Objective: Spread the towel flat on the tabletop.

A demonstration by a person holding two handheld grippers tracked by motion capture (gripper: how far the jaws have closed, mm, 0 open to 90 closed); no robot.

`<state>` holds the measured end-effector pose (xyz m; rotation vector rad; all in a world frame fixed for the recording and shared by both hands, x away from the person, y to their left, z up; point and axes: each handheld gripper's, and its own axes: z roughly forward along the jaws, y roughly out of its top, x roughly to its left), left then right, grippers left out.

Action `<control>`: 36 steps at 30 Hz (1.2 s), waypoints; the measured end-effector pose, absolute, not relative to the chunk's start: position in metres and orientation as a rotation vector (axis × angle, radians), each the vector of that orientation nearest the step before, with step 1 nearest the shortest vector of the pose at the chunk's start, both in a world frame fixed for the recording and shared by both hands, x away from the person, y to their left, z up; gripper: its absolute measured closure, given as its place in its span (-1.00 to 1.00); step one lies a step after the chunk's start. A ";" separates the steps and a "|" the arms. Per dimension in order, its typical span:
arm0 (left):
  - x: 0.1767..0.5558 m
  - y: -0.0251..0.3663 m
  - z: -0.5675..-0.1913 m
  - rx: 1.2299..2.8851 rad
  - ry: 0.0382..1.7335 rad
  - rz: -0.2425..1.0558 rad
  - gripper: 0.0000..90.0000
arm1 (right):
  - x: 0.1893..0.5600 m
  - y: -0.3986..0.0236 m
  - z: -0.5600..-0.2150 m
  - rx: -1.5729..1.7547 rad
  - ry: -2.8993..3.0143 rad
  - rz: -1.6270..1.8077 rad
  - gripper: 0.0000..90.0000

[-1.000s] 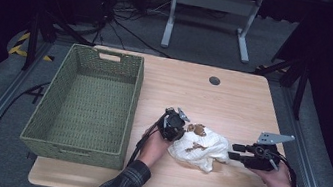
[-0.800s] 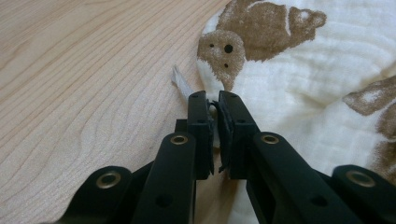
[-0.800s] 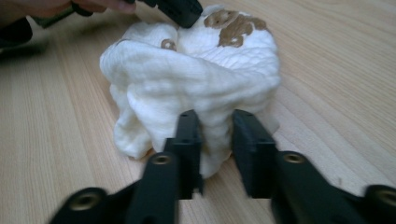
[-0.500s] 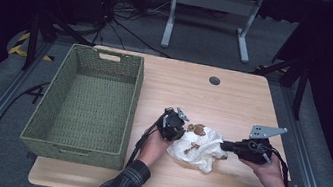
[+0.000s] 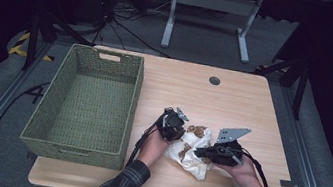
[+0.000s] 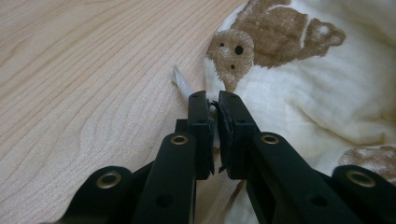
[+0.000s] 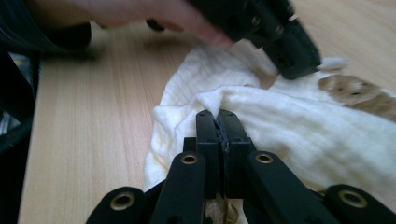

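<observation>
- Two pairs of fingers are each pinched on the same cream cloth (image 5: pixel 192 148) with brown bear prints: the left gripper (image 6: pixel 213 109) has a thin edge of fabric by a small white tag clamped between its closed fingers (image 6: pixel 200 122).
- The right gripper (image 7: pixel 218 116) has just been closing its fingers (image 7: pixel 208 135), and a raised fold of the cloth now sits squeezed between them.
- From above, the cloth lies crumpled on the surface (image 5: pixel 234 99) between the hands, directly ahead of both sets of fingers; the left gripper (image 5: pixel 171 124) holds its upper-left edge, the right gripper (image 5: pixel 200 153) its lower-right side.
- Both hands are equally near; neither needs to reach.
- The heap has no clear pointing end. Its long axis, as far as one shows, runs slantwise from the left grip to the right grip.
- That line between the two grips is what the coming move likely turns on: drawing the hands apart along it should stretch the cloth.
- A woven green basket (image 5: pixel 82 105) stands empty to the left, just beside the left hand (image 5: pixel 155 145).
</observation>
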<state>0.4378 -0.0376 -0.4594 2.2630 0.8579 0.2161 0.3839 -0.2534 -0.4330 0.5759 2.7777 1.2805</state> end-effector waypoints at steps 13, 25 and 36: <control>0.438 -0.038 -0.460 2.260 0.853 0.217 0.86 | 0.377 -0.246 -0.435 0.518 2.797 1.191 0.68; 0.438 -0.037 -0.460 2.256 0.852 0.214 0.86 | 0.382 -0.312 -0.406 0.693 2.633 1.296 0.54; 0.438 -0.037 -0.460 2.259 0.848 0.217 0.86 | 0.406 -0.326 -0.436 0.853 2.667 1.247 0.46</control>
